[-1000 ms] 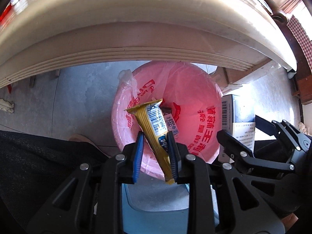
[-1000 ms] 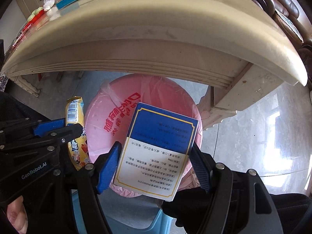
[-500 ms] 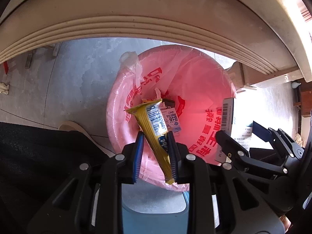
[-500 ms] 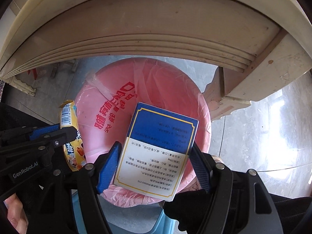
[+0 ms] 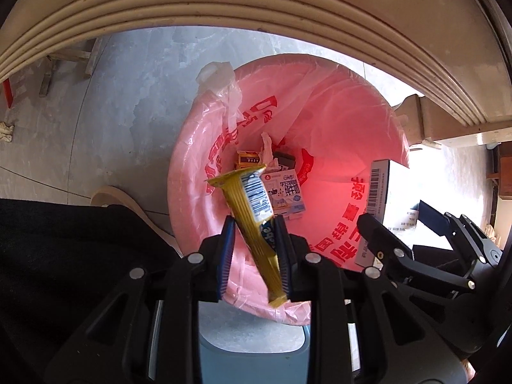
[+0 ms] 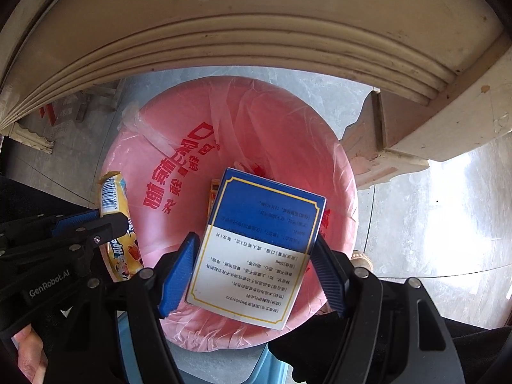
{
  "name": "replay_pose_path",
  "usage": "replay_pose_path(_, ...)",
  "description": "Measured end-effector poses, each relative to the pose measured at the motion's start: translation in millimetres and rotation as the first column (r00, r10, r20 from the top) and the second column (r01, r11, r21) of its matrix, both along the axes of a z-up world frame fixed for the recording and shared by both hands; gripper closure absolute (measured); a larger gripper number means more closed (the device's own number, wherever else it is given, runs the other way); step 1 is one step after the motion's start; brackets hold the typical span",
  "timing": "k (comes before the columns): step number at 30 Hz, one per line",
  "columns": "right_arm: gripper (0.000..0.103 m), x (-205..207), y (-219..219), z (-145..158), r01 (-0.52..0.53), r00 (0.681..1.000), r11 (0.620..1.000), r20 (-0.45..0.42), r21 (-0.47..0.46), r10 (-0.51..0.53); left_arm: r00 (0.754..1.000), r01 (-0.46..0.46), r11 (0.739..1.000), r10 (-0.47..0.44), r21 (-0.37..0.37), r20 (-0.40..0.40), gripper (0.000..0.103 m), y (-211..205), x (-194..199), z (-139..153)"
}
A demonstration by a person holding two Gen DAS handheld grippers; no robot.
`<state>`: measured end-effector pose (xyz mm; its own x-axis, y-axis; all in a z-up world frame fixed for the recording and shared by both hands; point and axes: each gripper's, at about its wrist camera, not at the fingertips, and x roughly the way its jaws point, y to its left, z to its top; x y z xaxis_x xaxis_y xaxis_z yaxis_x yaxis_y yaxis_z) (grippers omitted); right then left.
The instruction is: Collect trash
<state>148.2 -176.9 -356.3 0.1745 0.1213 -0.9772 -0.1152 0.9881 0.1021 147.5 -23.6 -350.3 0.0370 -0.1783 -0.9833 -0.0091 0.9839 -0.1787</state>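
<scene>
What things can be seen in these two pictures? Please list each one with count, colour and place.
bin: one, lined with a pink bag with red print, on the floor under the table edge
table: one, cream, above the bin
candy wrapper: one, yellow, over the bin, in the left gripper
box: one, blue and white, over the bin, in the right gripper
trash in bin: several small packets, at the bottom
floor: grey tile
left gripper: black, blue fingers, shut on wrapper
right gripper: black, blue fingers, shut on box
</scene>
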Motion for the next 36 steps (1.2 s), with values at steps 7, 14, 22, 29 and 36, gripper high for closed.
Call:
replay_pose_path(7,0.035,1.5,0.5,-0.6,-0.003,1.000,1.000,-0.004,0.002,0.003,1.000,-0.011,1.000,0.010,-0.017,-0.008,0.078,2.4,2.0,-2.5)
replay_pose_path(14,0.033,0.8,5.2,-1.3,-0.027,1.000,0.999,-0.001,-0.018,0.027,1.000,-0.025,1.000,0.025,-0.014,-0.009,0.070,5.7,2.2,-2.6)
replay_pose_path(22,0.029,0.7,5.2,-1.0,-0.028,1.000,0.999,-0.006,-0.024,0.028,1.000,-0.004,1.000,0.004,0.004,0.005,0.063,1.3,1.6,1.2)
replay_pose_path(29,0.029,-0.3,6.6,2.2,-0.040,0.999,0.999,0.004,-0.023,0.040,1.000,-0.005,1.000,0.005,0.000,0.002,0.062,2.6,2.5,2.8)
replay_pose_path(36,0.029,-10.1,7.3,27.2,-0.063,0.997,0.998,0.038,0.007,0.062,0.998,0.054,0.998,-0.055,0.026,0.037,0.061,0.6,-6.8,28.6)
